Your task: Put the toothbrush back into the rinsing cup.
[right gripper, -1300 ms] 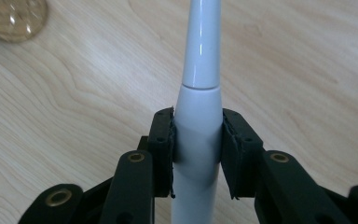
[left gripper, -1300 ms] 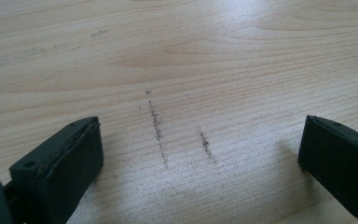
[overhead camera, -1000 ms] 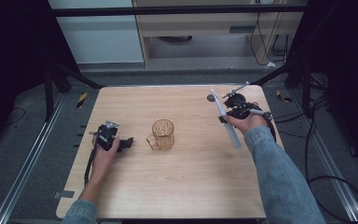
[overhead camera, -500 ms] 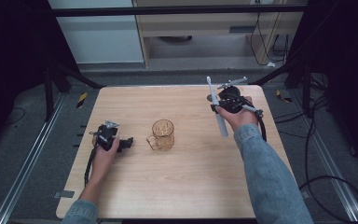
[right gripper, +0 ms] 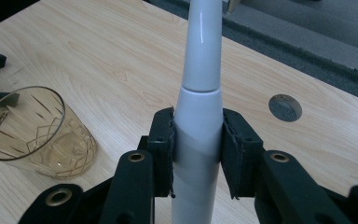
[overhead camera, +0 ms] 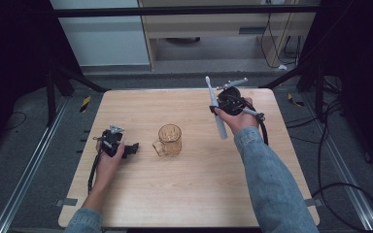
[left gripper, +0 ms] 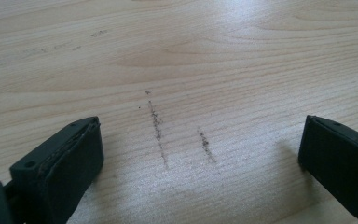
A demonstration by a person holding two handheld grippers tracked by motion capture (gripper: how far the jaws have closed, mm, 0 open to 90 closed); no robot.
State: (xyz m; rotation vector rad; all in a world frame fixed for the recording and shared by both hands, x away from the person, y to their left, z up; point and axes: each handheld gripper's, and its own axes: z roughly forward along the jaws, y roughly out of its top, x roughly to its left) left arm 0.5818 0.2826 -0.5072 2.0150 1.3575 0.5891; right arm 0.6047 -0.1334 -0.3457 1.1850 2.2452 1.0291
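Toothbrush (overhead camera: 216,111), white and long, is what I have clamped between my right gripper's (right gripper: 197,154) jaws, lifted above the far right part of the bench (overhead camera: 184,204); in the right gripper view its body rises straight up between the pads. Largest is the wooden bench itself. A clear amber glass mug (overhead camera: 168,140) stands near its middle. My left gripper (overhead camera: 131,147) rests at the left, jaws spread apart over bare wood with dark scuff marks (left gripper: 157,126).
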